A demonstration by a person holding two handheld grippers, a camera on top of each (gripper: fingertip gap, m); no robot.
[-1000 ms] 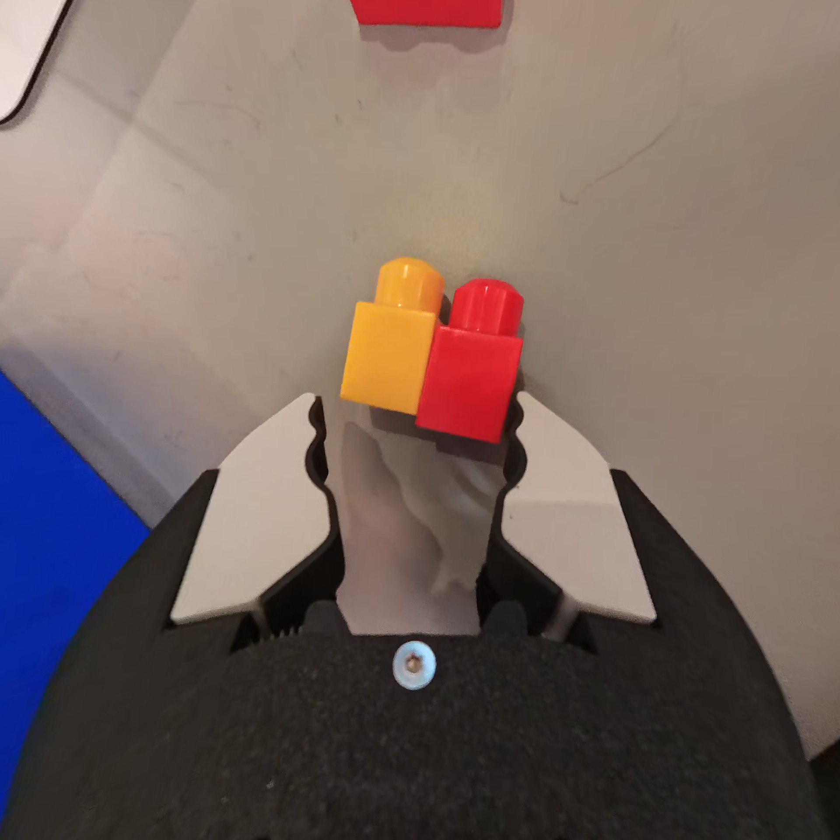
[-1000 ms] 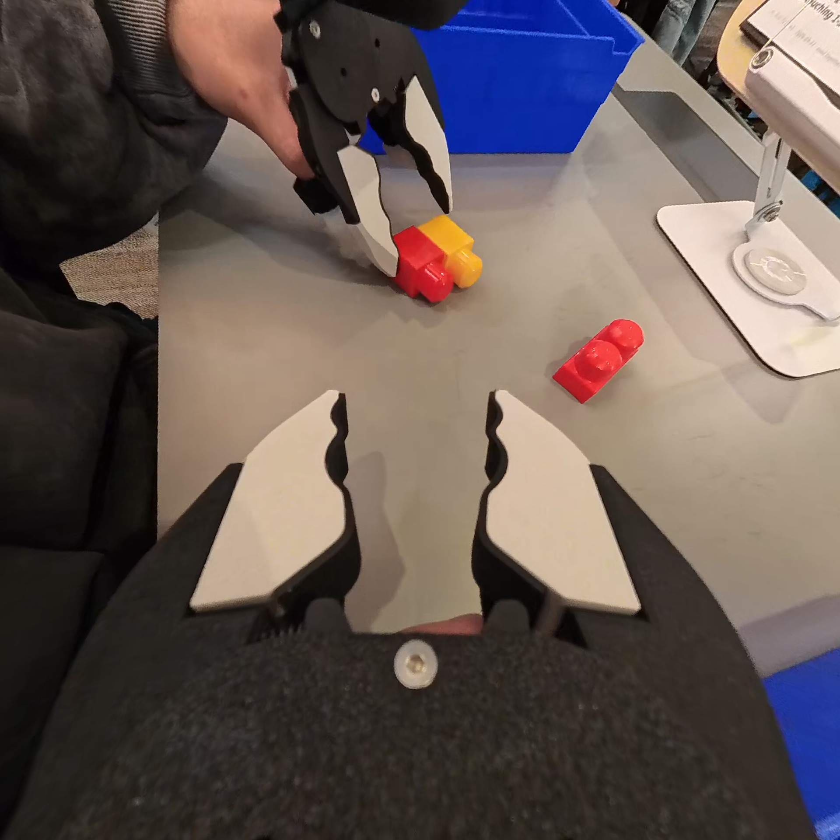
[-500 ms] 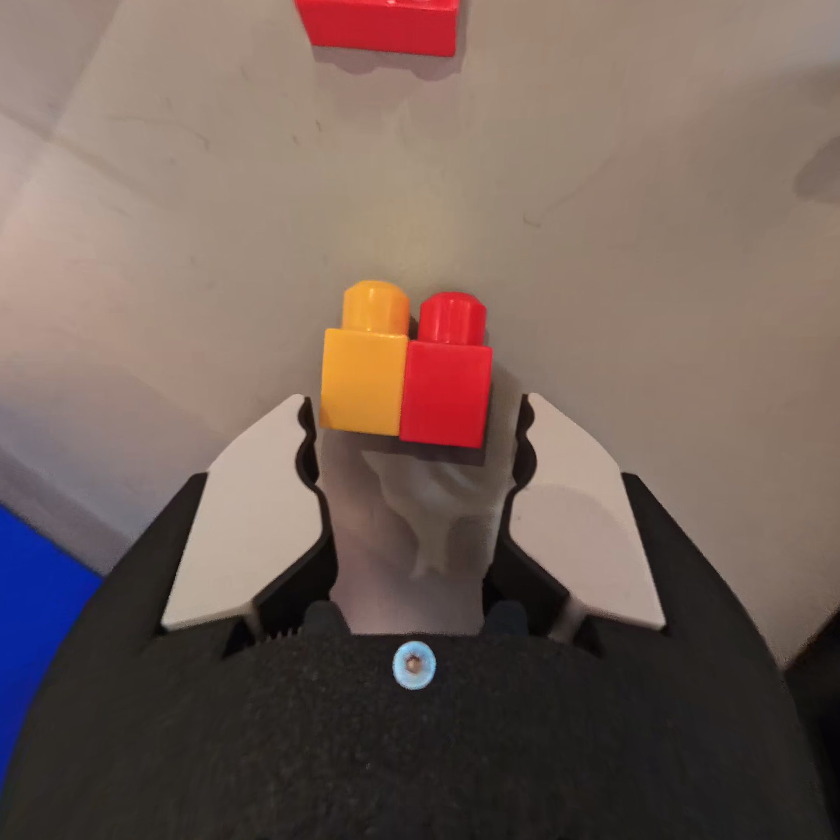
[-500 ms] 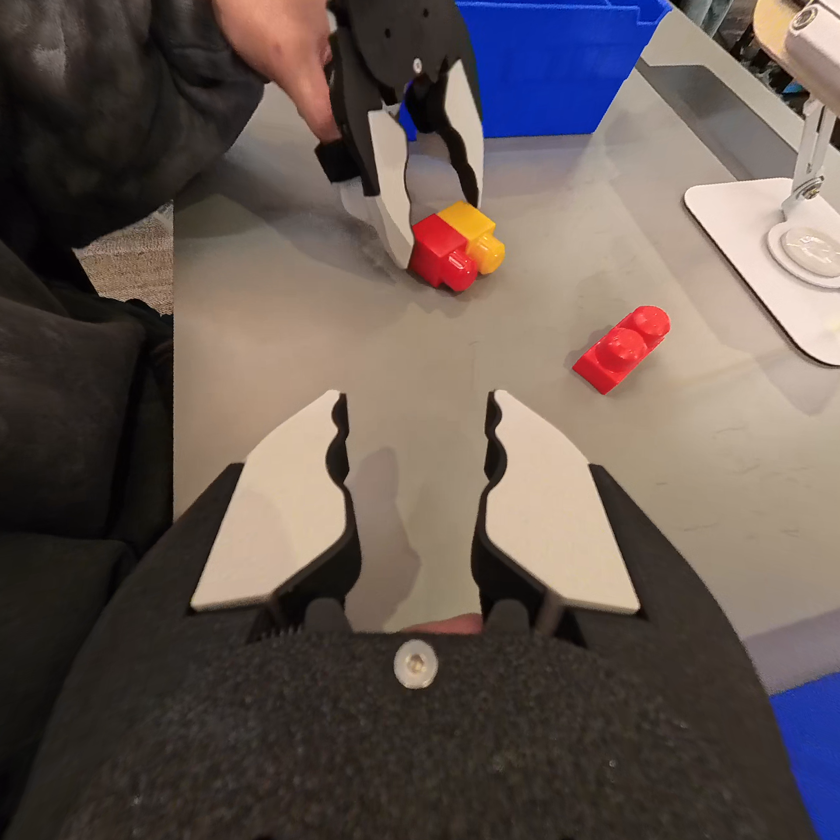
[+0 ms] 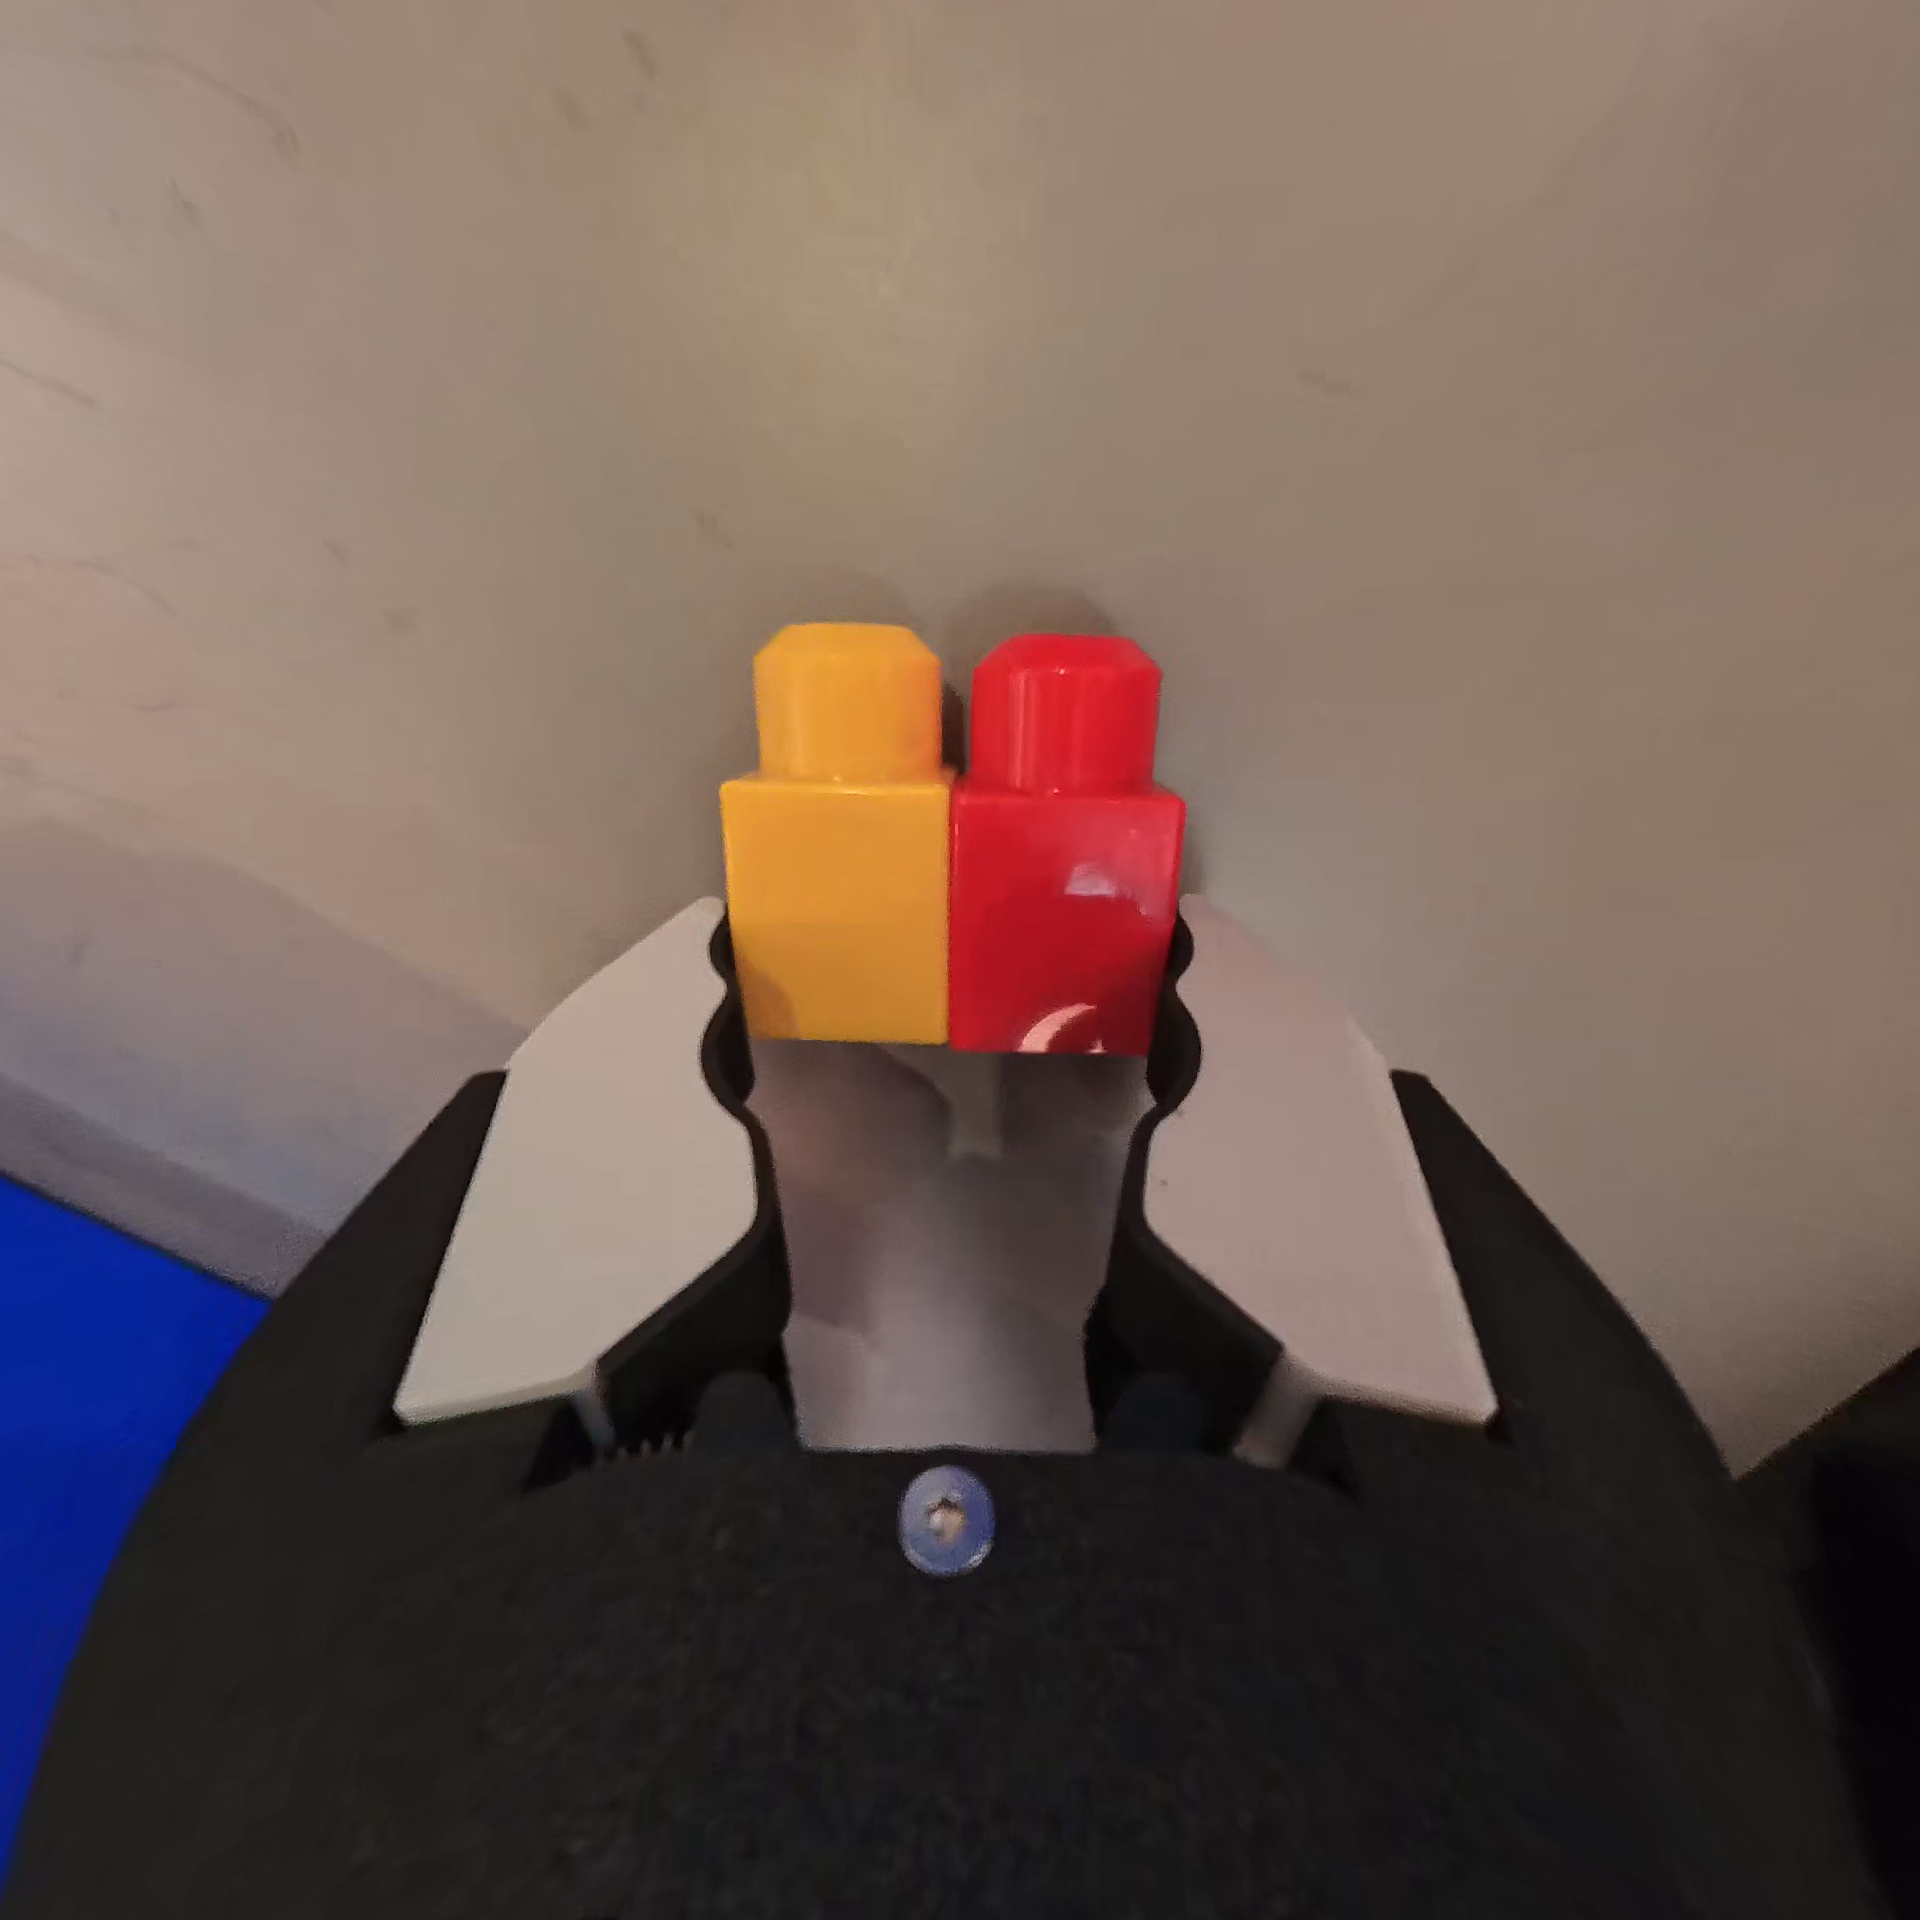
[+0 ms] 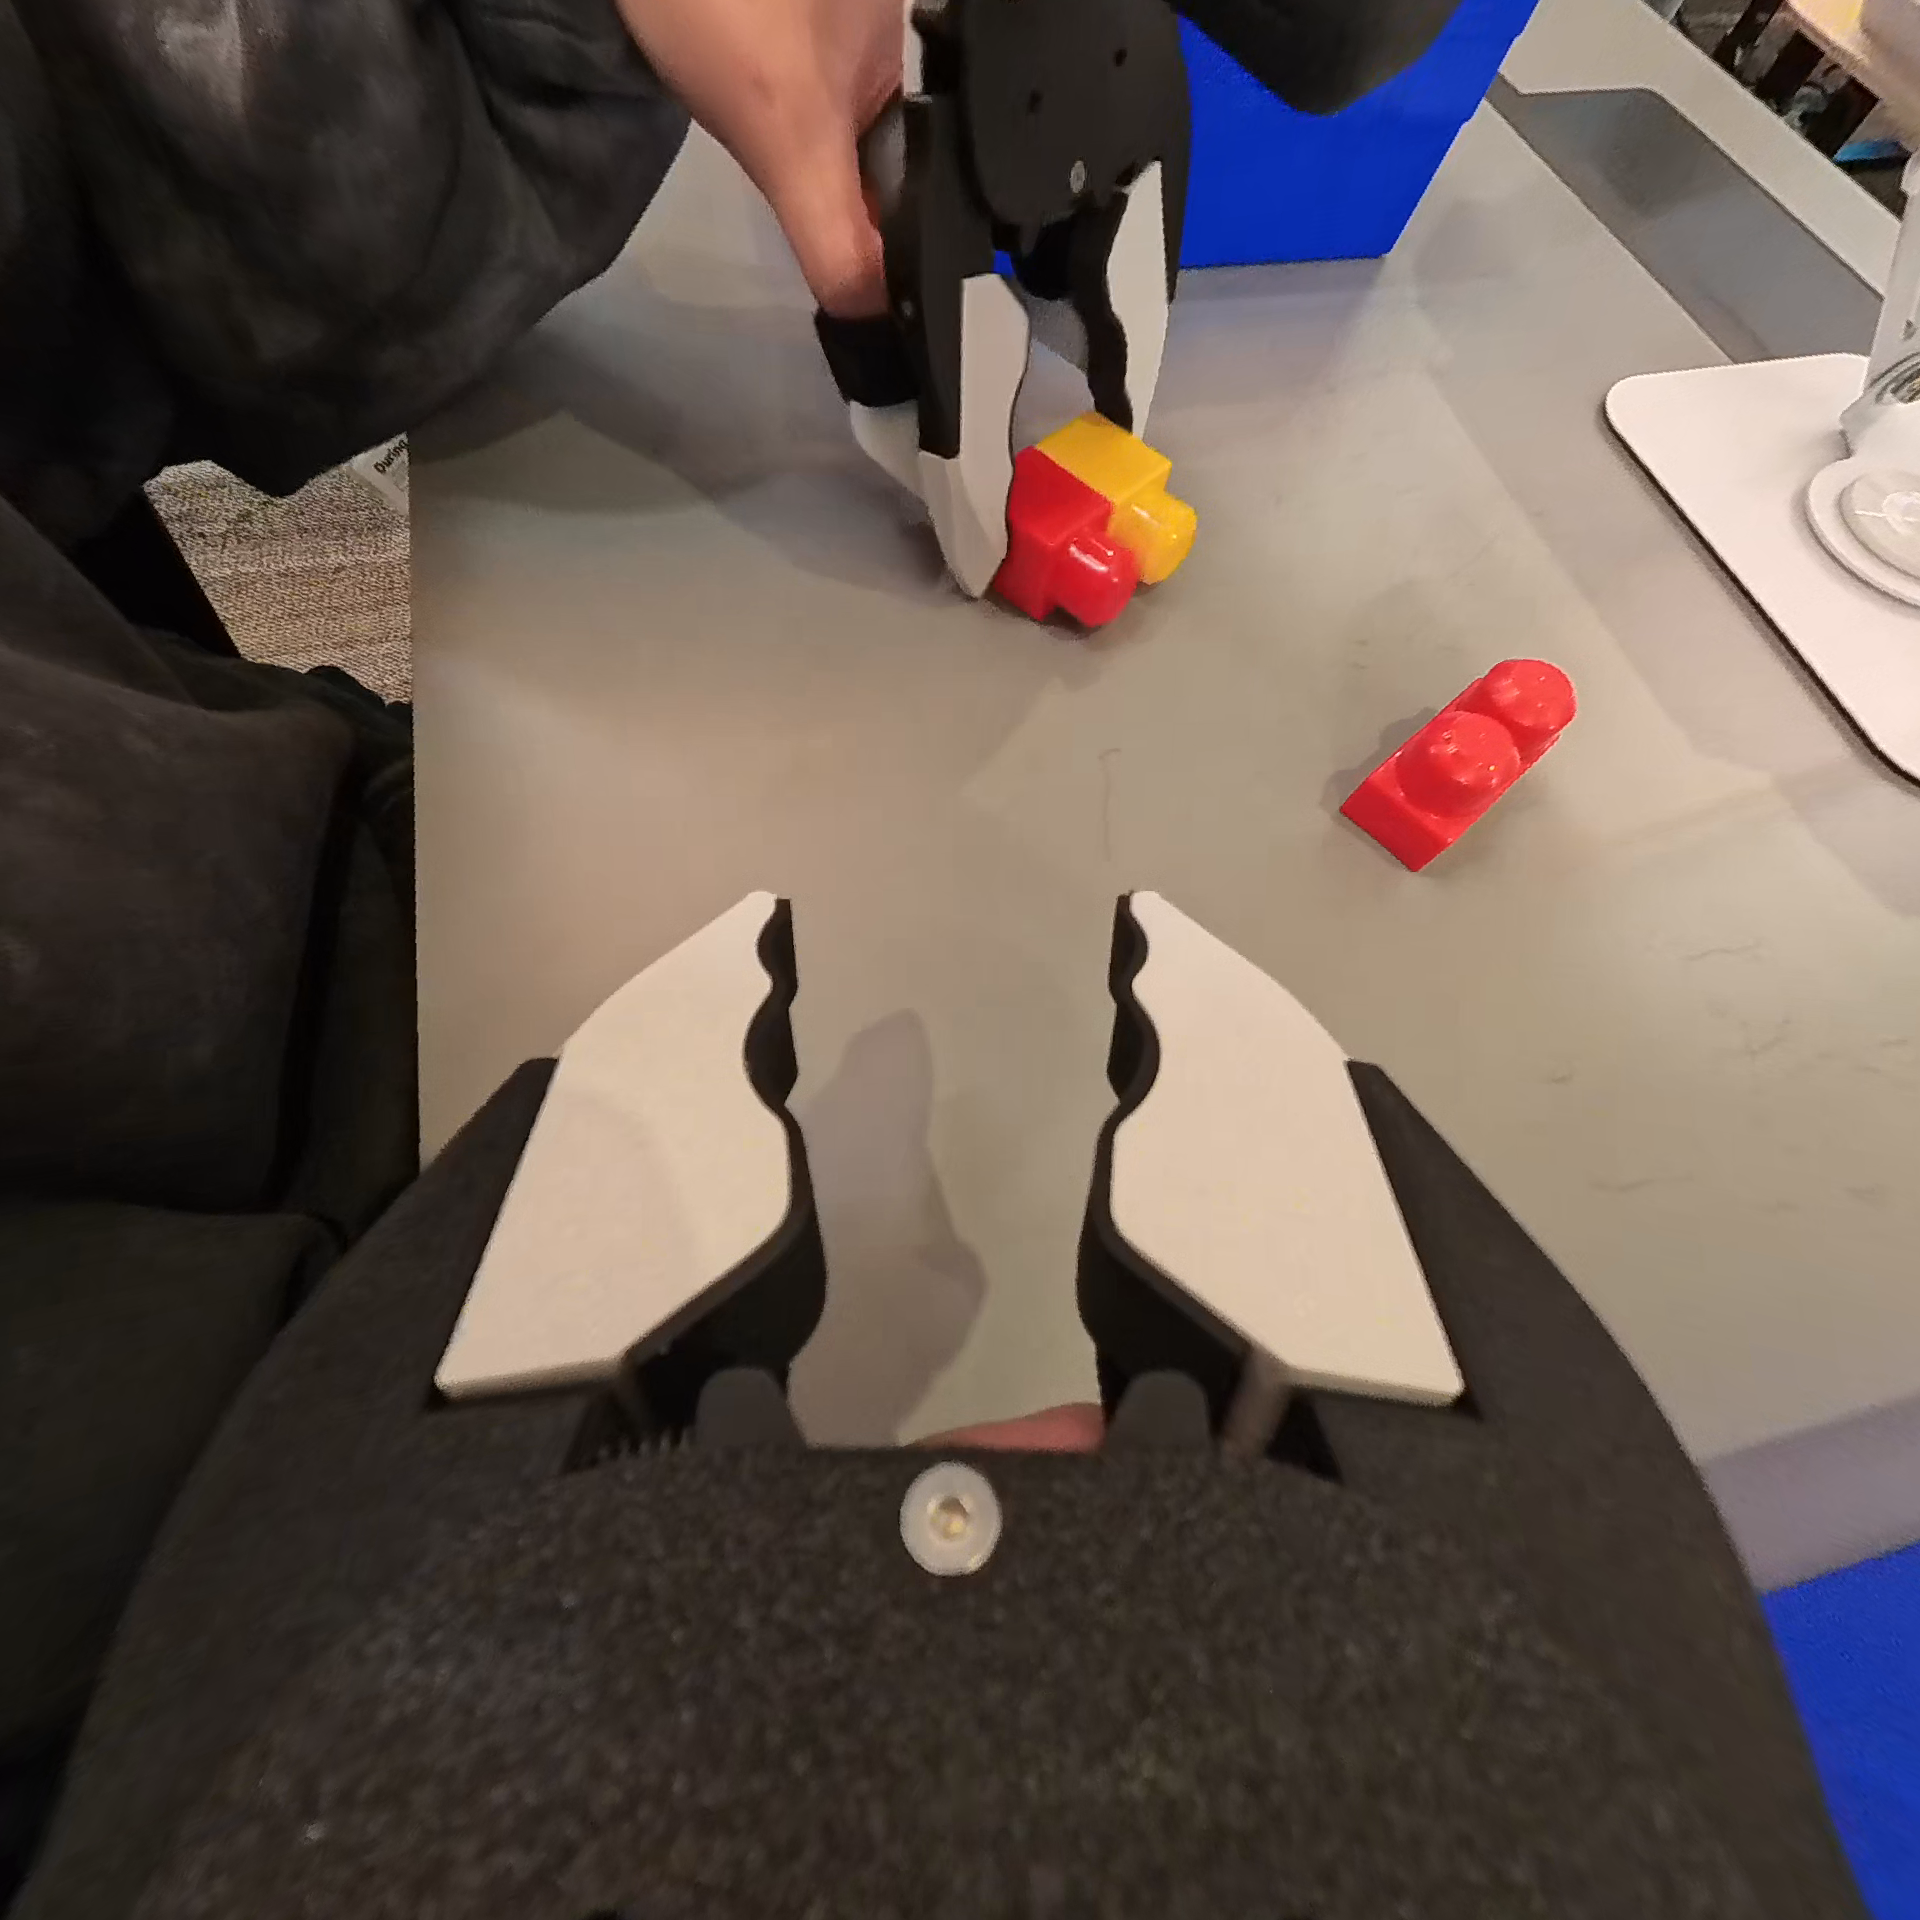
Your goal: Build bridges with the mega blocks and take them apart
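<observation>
I see a glossy yellow-orange single-stud plastic block (image 5: 836, 904) beside a glossy red single-stud plastic block (image 5: 1060, 914), both on my plain matte grey tabletop (image 6: 1247, 1039). A red two-stud flat plastic block (image 6: 1455, 769) lies apart. My two grippers have pale grey finger plates (image 6: 665, 1143) on speckled black bodies. The plastic bin (image 6: 1320, 197) is bright blue, the stand base (image 6: 1766, 520) white.

We see a grey counter (image 6: 1299, 1039), a blue bin (image 6: 1309, 166) at its far edge, and a white stand base (image 6: 1725, 488) at right.
</observation>
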